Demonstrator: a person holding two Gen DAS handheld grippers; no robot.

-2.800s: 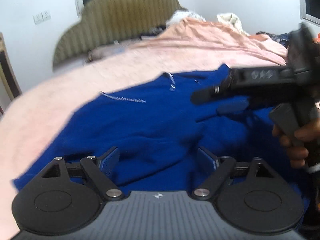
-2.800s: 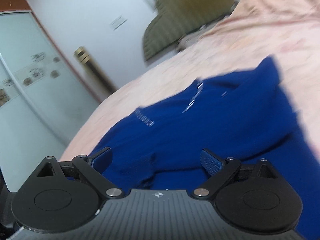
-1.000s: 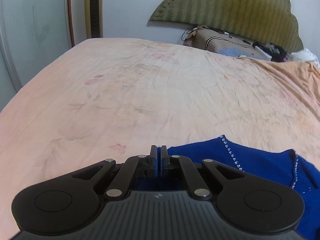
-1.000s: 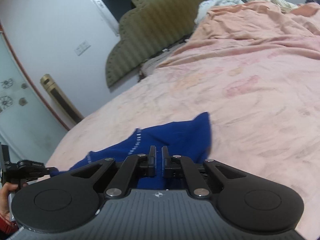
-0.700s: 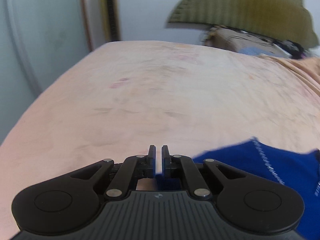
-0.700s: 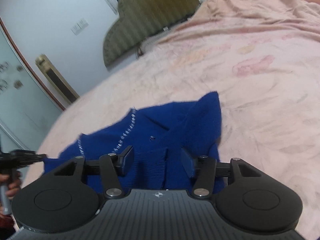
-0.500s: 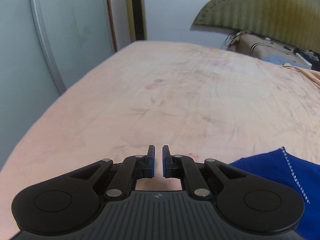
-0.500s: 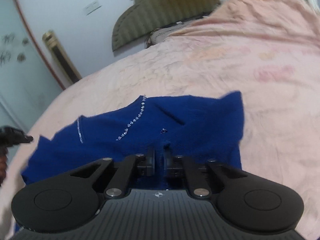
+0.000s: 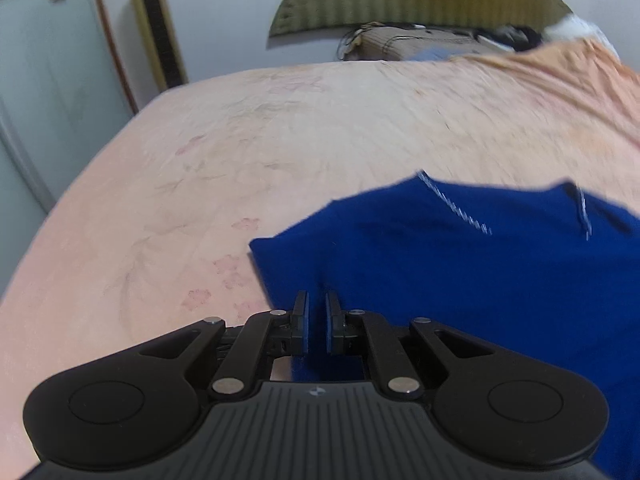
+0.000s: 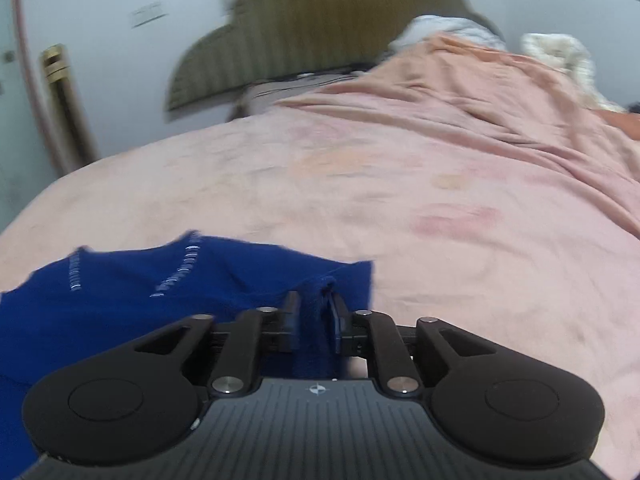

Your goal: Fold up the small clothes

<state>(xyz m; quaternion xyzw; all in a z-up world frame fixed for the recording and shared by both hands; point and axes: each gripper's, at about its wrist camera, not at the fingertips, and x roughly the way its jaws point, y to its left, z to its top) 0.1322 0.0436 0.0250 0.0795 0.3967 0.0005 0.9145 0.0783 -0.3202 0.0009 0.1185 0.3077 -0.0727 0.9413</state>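
Note:
A dark blue knit garment with lines of small white stones lies spread on the pink bedsheet. My left gripper hangs over the garment's left edge. Its jaws are closed to a narrow slit, through which blue cloth shows, and nothing is visibly pinched. In the right wrist view the garment fills the lower left. My right gripper sits at its right edge, jaws opening, with a raised fold of blue cloth still standing between the pads.
An olive padded headboard stands at the far end of the bed. A rumpled peach blanket is heaped at the back right. To the left are a pale wardrobe door and a gold-coloured post by the wall.
My left gripper swung from above bare sheet back to the right, over the garment's left edge. My right gripper's jaws went from nearly shut to parted around the cloth fold.

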